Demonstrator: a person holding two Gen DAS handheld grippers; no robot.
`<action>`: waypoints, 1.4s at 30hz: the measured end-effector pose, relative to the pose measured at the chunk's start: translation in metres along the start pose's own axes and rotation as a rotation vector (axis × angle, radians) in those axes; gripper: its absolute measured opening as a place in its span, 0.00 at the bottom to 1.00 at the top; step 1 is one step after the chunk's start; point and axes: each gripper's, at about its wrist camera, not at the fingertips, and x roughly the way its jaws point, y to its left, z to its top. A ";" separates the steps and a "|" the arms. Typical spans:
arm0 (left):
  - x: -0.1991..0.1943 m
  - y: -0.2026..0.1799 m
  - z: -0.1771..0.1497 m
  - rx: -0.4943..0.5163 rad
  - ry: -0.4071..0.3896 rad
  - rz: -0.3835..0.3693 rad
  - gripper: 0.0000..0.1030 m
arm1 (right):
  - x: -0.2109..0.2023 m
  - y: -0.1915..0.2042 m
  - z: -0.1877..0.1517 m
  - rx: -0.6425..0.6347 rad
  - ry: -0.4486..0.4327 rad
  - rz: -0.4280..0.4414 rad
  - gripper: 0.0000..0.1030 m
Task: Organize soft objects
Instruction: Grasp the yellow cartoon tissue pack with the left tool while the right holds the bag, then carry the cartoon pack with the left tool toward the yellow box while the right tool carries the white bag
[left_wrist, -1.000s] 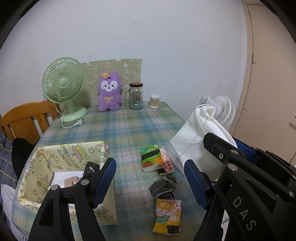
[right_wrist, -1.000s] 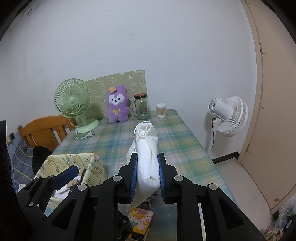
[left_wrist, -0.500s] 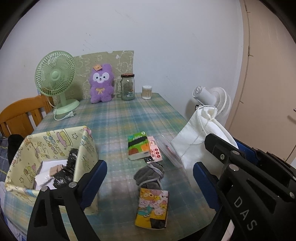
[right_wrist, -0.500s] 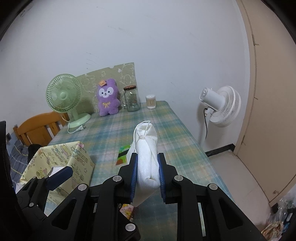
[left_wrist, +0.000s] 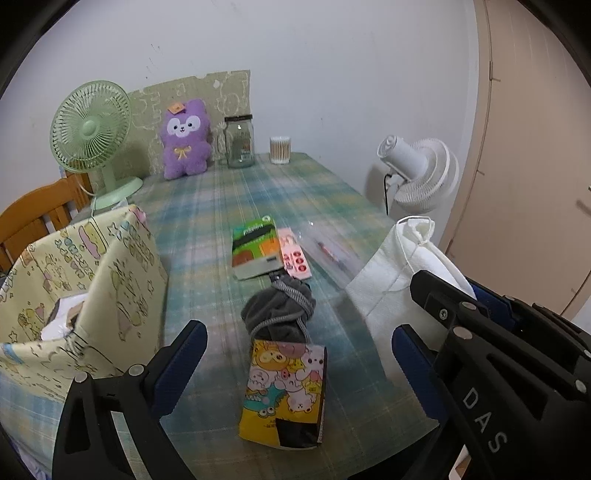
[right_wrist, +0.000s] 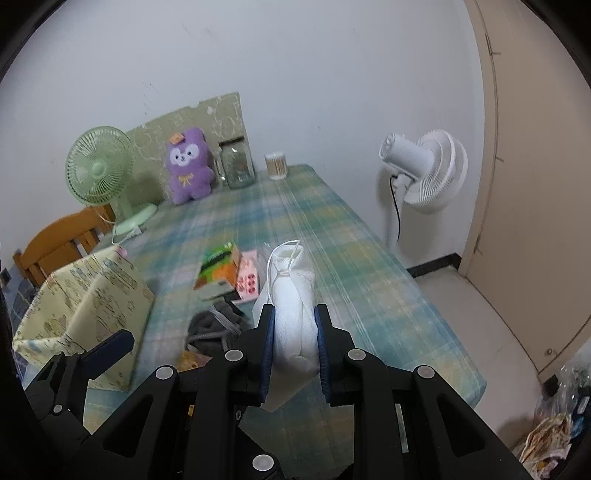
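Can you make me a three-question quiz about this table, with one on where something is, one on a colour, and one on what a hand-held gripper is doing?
1. Where is the purple plush toy?
A. at the far end of the table, between the green fan and the glass jar
B. inside the yellow fabric box
C. on the floor

2. What colour is the drawstring pouch in the middle of the table?
A. red
B. dark grey
C. white

3. What is the right hand-held gripper doing?
A. hanging open and empty
B. squeezing a white cloth bag
C. holding the jar

Answers: 1 A, it sits by the wall between them. 2 B, its fabric is dark grey. 3 B, the pads press both sides of the bag.
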 end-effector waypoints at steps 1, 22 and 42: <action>0.002 0.000 -0.001 0.003 0.002 0.001 0.98 | 0.003 -0.001 -0.003 0.003 0.005 -0.002 0.23; 0.035 0.006 -0.034 -0.015 0.099 0.017 0.49 | 0.025 -0.007 -0.025 0.012 0.032 -0.057 0.23; 0.008 0.008 0.006 -0.014 -0.003 0.036 0.45 | 0.008 0.002 0.003 0.010 -0.012 0.003 0.24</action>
